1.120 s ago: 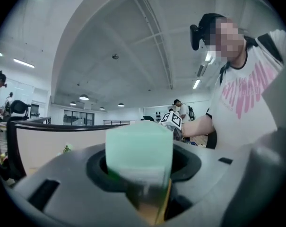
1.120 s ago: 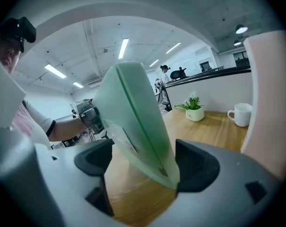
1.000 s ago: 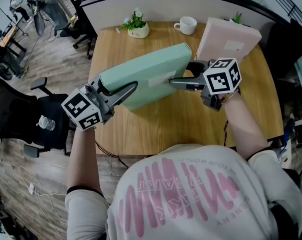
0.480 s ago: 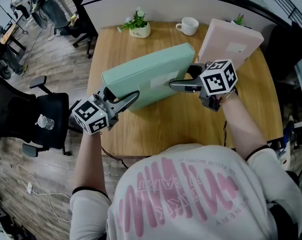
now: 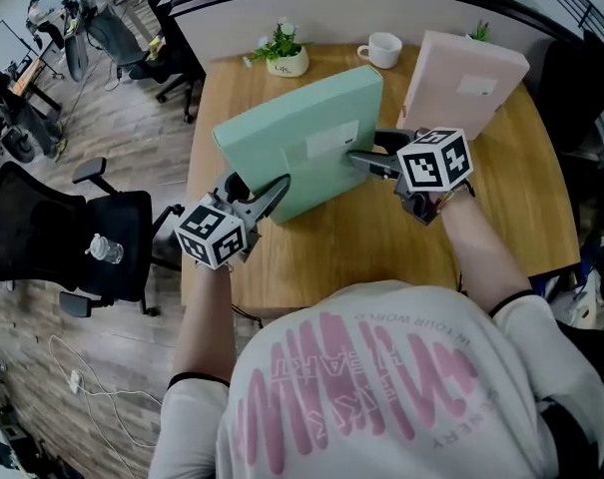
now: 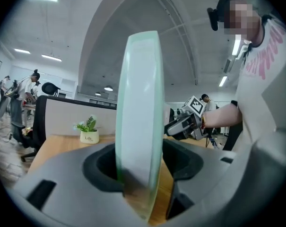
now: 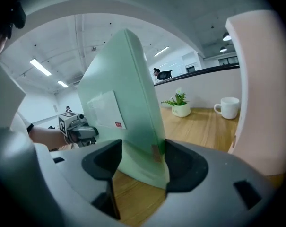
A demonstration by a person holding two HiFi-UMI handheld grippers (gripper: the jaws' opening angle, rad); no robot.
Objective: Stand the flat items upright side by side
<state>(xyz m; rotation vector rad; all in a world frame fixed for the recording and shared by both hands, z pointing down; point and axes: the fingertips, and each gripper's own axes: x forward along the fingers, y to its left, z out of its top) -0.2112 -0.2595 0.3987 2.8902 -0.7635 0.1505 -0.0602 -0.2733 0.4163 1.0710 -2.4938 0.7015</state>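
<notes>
Both tools are on the green box (image 5: 292, 133) right now, mid-desk, up on its long edge with the broad labelled face turned toward the person. It runs from about 8 o'clock to 1 o'clock across the desk (image 5: 361, 252). Whether its bottom edge rests fully on the wood, I cannot tell.

At the 8 o'clock end, the left hand-held gripper (image 5: 260, 188) is clamped across the box's thickness, with the narrow end of the box filling the gap between its jaws. At the 3 o'clock side, the right hand-held gripper (image 5: 371, 146) has the box's other end between its jaws. They have just been closing, and the pads now sit against both faces, so that is a grasp too.

The pink box (image 5: 463, 80) stands on edge at 1 o'clock, near the green one but apart from it, just beside the right tool's outer jaw. A potted plant (image 5: 282, 56) sits at 11 o'clock on the desk's far edge, with a white mug (image 5: 383, 50) at 12. Off the desk at 9 o'clock, there is an office chair (image 5: 52, 233) with a water bottle (image 5: 104, 250) on its seat.
</notes>
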